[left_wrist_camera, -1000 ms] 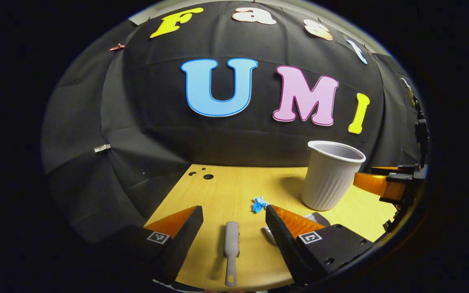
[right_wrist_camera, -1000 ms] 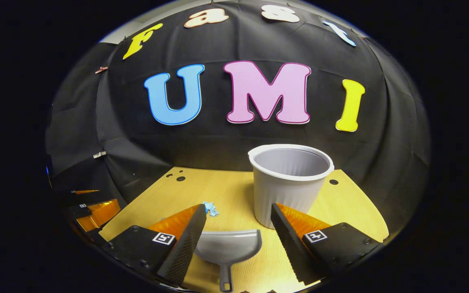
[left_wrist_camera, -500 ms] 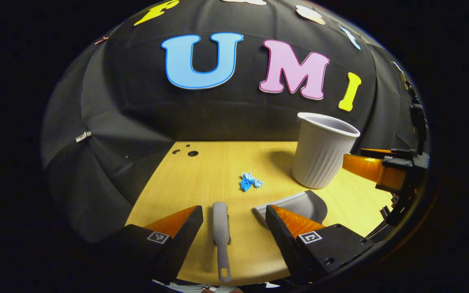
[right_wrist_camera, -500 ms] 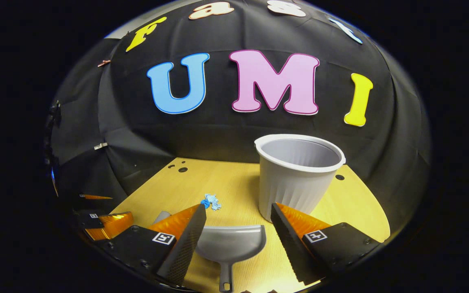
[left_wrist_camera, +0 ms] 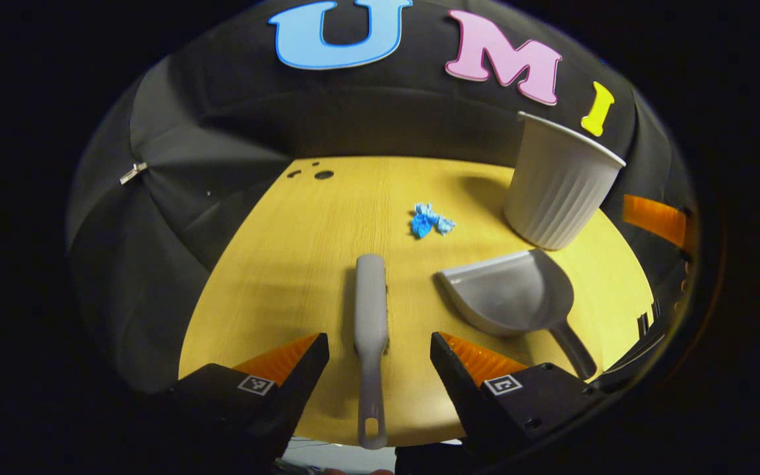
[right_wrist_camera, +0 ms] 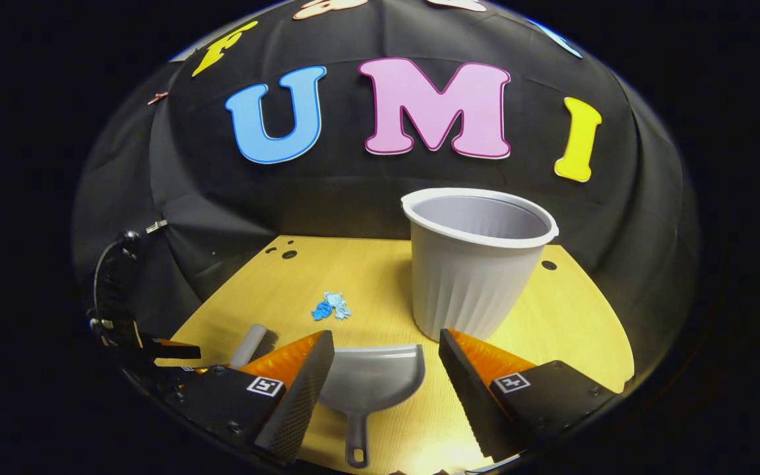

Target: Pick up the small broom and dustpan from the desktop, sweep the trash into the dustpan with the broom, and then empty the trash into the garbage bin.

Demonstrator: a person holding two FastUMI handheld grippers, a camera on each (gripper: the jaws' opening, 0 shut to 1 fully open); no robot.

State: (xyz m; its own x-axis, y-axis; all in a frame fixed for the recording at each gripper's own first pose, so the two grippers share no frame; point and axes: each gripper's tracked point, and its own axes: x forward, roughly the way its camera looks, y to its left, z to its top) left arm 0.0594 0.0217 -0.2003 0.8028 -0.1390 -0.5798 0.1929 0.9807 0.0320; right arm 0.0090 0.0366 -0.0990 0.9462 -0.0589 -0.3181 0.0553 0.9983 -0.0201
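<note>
Where the left gripper view cuts off at 6 o'clock, the small broom (left_wrist_camera: 371, 310) ends its handle at the desktop (left_wrist_camera: 274, 264) edge, lying between the parted fingers of the left gripper (left_wrist_camera: 379, 349), which touch nothing. The dustpan (left_wrist_camera: 508, 300) lies at 4 o'clock, its handle running partly behind the near finger; blue trash (left_wrist_camera: 429, 221) sits at 1 o'clock and the garbage bin (left_wrist_camera: 558, 191) at 2, with bare wood wide open at 10. Since a second ago the camera has tipped down, showing broom and pan whole.

In the right gripper view, the right gripper (right_wrist_camera: 386, 359) is spread wide, fingers flanking the dustpan (right_wrist_camera: 370, 382) without contact. The broom (right_wrist_camera: 251, 344) is half hidden at 8 o'clock. The bin (right_wrist_camera: 472, 264) stands at 1 o'clock, the trash (right_wrist_camera: 330, 307) at 11. The other gripper (right_wrist_camera: 156, 346) is dim at 9 o'clock.
</note>
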